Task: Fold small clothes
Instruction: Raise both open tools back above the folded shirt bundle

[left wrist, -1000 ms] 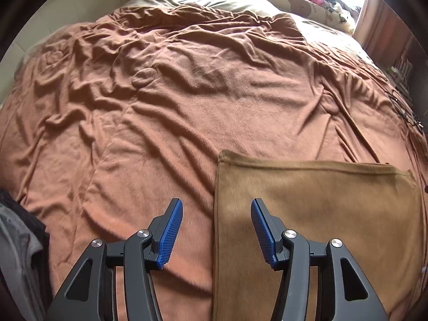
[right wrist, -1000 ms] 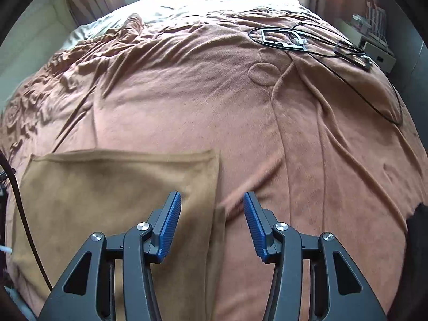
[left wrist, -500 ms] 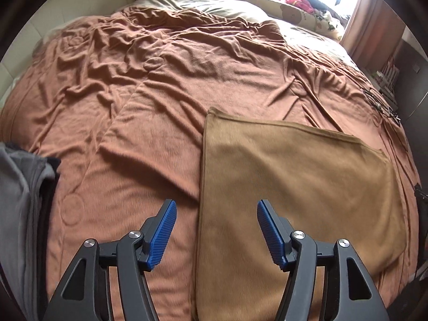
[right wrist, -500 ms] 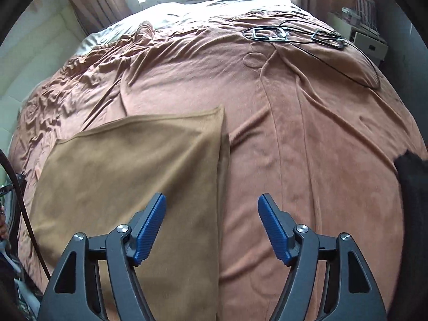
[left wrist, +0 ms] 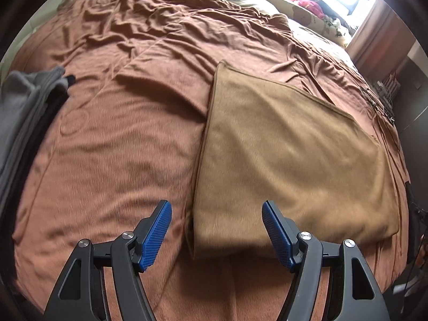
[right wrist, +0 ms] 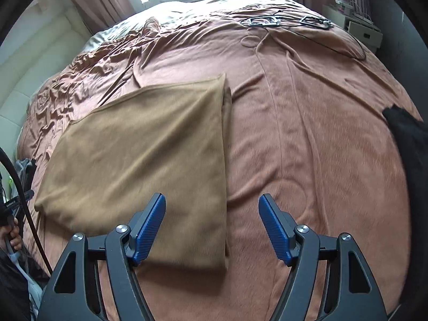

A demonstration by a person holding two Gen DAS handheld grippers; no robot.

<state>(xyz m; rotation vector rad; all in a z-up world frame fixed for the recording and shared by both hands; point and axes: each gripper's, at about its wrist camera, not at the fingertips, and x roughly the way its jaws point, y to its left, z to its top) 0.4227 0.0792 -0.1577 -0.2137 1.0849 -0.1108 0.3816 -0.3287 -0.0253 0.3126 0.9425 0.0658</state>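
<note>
Left hand-held gripper angled down over folded tan cloth, jaws opening, empty; right hand-held gripper wide, empty.

Both grippers pulled back from folded cloth; jaws wider

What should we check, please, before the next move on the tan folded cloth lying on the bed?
1. Left hand-held gripper empty: ok; jaws opening, nothing between the pads.
2. Right hand-held gripper empty: ok; jaws apart, over the cloth's near corner without pressing it.
3. Tan folded cloth flat and squared: ok; it lies smooth on the brown blanket, layers aligned along the edge in the right wrist view.
4. Cloth clear of other items: ok; the grey clothes pile and the black garment lie apart from it.
5. Cables out of the way: ok; far up the bed.
6. Number of layers: cannot tell.
</note>
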